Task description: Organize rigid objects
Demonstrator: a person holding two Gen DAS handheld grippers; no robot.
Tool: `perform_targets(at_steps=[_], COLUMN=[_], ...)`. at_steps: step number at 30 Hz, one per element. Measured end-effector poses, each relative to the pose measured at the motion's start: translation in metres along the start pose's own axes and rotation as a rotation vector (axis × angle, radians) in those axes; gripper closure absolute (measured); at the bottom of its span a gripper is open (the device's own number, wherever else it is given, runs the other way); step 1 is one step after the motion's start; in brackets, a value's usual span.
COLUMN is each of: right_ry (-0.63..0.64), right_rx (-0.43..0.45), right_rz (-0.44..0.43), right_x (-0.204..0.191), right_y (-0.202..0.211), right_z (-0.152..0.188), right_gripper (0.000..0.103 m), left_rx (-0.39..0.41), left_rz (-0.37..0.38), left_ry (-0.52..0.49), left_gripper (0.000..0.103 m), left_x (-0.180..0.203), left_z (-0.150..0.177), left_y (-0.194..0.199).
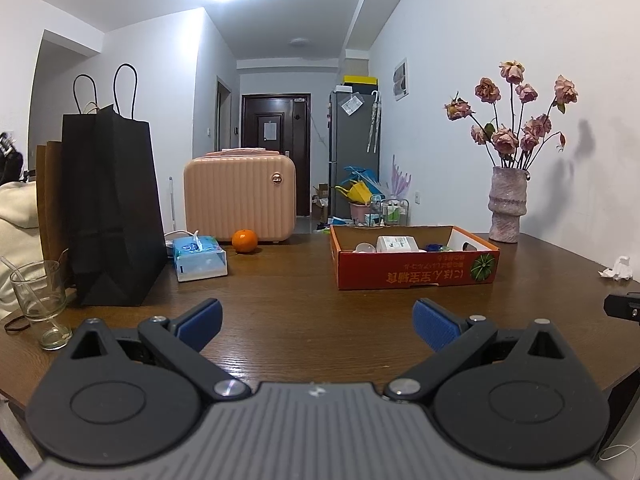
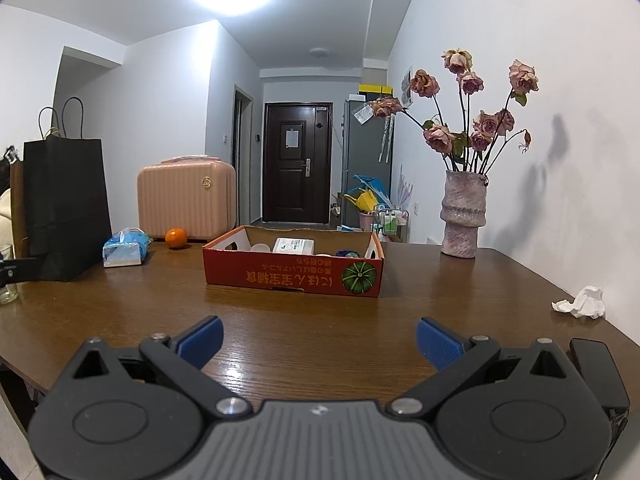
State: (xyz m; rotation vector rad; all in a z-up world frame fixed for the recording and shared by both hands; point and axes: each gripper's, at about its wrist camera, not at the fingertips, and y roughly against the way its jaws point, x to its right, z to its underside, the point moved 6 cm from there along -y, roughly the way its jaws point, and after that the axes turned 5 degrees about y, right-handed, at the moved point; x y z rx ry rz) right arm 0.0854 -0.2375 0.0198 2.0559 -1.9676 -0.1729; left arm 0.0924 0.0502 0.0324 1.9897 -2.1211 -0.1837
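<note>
The left gripper [image 1: 317, 322] is spread wide and empty, the red cardboard box [image 1: 416, 272] at its one o'clock; better to approach its contents from above. The right gripper [image 2: 319, 340], equally wide, has the box at twelve o'clock.

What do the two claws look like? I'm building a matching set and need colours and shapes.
The left claw and the right claw look the same: black angular link arms with silver pivot screws, round black discs on each side, a ribbed grey body in the middle, and blue ridged pads on the fingers. No cables or sleeves show.
</note>
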Motion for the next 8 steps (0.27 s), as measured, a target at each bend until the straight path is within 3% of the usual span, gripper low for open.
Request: perform_targets(at_steps=[8], right_ry=[0.002], right_rx=[-0.005], right_rz=[-0.011], right_x=[-0.0031], right_y=[-0.0022], right_z=[0.0016], right_gripper=[0.0], left_rx=[-0.009], left_rz=[0.007], left_ry=[0.024], left_gripper=[0.0], left_x=[0.0002], left_z=[0.0023], left_y=[-0.0036])
